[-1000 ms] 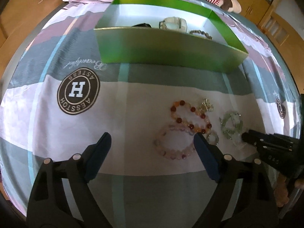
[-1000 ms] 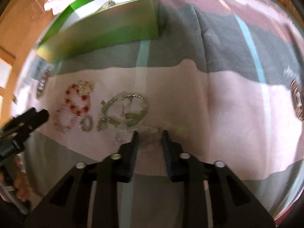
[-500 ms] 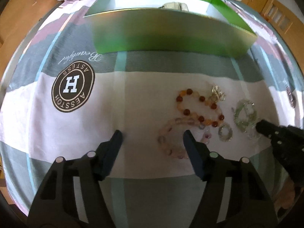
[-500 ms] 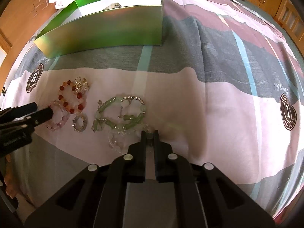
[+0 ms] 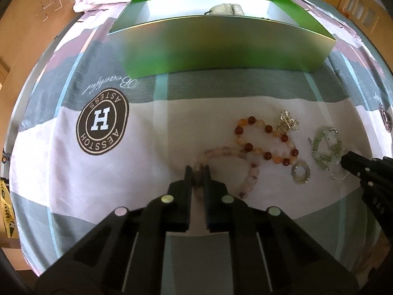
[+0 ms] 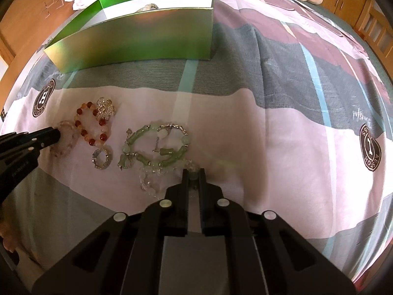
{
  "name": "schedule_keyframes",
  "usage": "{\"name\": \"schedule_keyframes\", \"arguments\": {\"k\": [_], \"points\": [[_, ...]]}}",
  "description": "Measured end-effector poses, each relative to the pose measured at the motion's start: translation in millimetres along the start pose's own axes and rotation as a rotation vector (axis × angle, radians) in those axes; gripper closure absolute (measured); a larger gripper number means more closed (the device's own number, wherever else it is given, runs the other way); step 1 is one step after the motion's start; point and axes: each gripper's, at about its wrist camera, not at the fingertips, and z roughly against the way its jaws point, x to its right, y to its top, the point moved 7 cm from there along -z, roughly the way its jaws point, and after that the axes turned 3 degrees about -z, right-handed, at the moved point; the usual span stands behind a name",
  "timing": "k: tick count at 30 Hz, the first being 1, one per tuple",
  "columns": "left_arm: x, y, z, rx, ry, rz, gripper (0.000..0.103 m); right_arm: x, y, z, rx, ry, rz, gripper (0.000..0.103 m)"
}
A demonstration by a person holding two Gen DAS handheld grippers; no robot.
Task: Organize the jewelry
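A big green box point(image 5: 221, 41) sits at the top of both views, on a bed sheet point(image 5: 172, 127) with gray, pink and white stripes. Something pale point(image 5: 227, 9) lies inside the box. A round brown badge point(image 5: 102, 124) is printed on the sheet at the middle left of my left view.

The jewelry lies in the white stripe below the box. There is a red and orange bead bracelet point(image 5: 265, 145), a shiny clip point(image 5: 287, 123), a small sparkly ring point(image 5: 301, 173) and a green bracelet point(image 6: 157, 147).

My left tongs point(image 5: 197, 169) are nearly shut and pinch a bead of the pink bracelet point(image 5: 250, 169). My right tongs point(image 6: 193, 172) are nearly shut too, pinching the clear bead bracelet point(image 6: 149, 179) that touches the green one.
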Motion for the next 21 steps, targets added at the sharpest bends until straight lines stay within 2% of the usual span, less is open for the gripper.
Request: {"name": "schedule_keyframes", "arguments": {"k": [9,16,21], "points": [[-6.5,4.6,27.9,0.066,-0.049,0.039,0.096,0.7,-0.3,-0.2,-0.002,0.012,-0.009,0.096],[-5.3,2.4,29.2,0.060,-0.059,0.041,0.096,5.0,-5.5,-0.3,0.003,0.023,0.001,0.096],[0.8,2.4,30.0,0.064,-0.082,0.017,0.096,14.1,-7.3,5.0,0.001,0.073,-0.032,0.096]]}}
